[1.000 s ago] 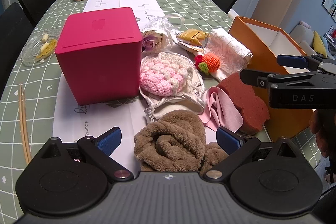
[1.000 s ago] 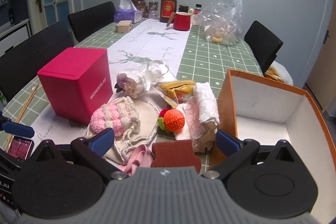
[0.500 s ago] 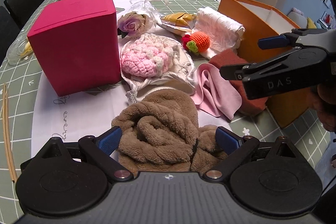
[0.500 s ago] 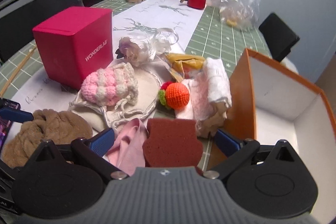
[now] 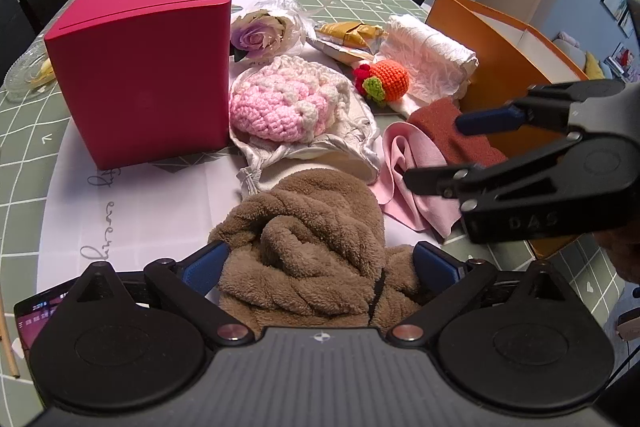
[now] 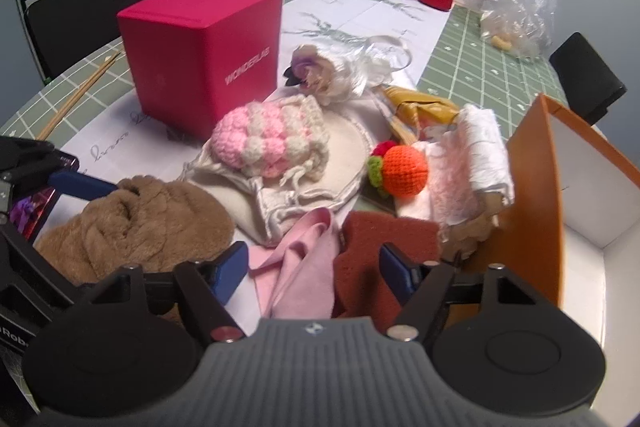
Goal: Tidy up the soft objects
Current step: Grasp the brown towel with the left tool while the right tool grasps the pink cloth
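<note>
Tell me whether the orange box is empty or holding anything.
Empty as far as visible: the orange box shows bare white walls and floor; its near corner is hidden.

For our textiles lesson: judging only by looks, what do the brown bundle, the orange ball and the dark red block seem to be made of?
Brown bundle: probably plush fleece; deep fuzzy pile in soft folds.
Orange ball: crocheted yarn; rows of stitches show, matt.
Dark red block: likely sponge foam; grainy, porous, matt surface, cleanly cut edges.

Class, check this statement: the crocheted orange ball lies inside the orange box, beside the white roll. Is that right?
Not quite. The ball lies on the table, outside the orange box, whose visible white inside shows nothing in it. It does sit beside the white roll. The right wrist view shows this.
</note>
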Available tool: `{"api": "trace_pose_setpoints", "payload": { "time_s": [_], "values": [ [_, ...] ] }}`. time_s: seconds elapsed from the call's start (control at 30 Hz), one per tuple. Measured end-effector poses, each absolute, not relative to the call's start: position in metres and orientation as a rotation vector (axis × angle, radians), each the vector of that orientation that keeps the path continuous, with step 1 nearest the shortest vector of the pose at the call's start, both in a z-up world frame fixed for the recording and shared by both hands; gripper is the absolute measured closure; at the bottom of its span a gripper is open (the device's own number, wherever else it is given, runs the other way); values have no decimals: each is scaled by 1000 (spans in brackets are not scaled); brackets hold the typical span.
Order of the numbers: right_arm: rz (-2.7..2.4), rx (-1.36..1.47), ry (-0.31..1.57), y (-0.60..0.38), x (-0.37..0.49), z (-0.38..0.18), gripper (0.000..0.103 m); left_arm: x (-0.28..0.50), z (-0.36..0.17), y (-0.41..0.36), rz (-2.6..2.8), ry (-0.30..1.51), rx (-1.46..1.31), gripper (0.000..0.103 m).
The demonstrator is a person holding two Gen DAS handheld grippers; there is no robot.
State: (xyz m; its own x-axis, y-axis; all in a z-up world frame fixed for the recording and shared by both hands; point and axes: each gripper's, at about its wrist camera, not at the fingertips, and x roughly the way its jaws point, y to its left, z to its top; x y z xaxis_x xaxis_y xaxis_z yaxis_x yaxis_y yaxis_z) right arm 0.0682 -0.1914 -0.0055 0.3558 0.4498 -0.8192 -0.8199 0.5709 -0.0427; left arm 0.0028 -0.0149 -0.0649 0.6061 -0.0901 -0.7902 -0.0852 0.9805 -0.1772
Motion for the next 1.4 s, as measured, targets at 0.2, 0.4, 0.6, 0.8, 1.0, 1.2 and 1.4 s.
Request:
{"api": "trace_pose_setpoints", "payload": {
  "time_s": [0.2,0.4,0.6,0.8,1.0,1.2,1.4],
  "values": [
    [913,-537,861,-185,63,-12,49,1,-68,-15,-13,898,-201,0],
    [956,-546,846,-183,59,-11,67,1,-68,-12,-13,902,-212,0],
    [931,-577,852,-179,58,-18,59,-2,-68,-8,-10,911,-235,0],
    [901,-604,927,-176,63,-37,58,-2,-70,-10,-12,911,-219,0],
    [885,-562,960,-174,71,-38,71,-6,-76,-10,-12,852,-234,0],
    [877,-544,980,-175,72,-37,94,-2,-75,-9,-21,867,-235,0],
    [872,-522,981,-181,70,-33,101,-1,-66,1,-35,892,-269,11]
  ]
}}
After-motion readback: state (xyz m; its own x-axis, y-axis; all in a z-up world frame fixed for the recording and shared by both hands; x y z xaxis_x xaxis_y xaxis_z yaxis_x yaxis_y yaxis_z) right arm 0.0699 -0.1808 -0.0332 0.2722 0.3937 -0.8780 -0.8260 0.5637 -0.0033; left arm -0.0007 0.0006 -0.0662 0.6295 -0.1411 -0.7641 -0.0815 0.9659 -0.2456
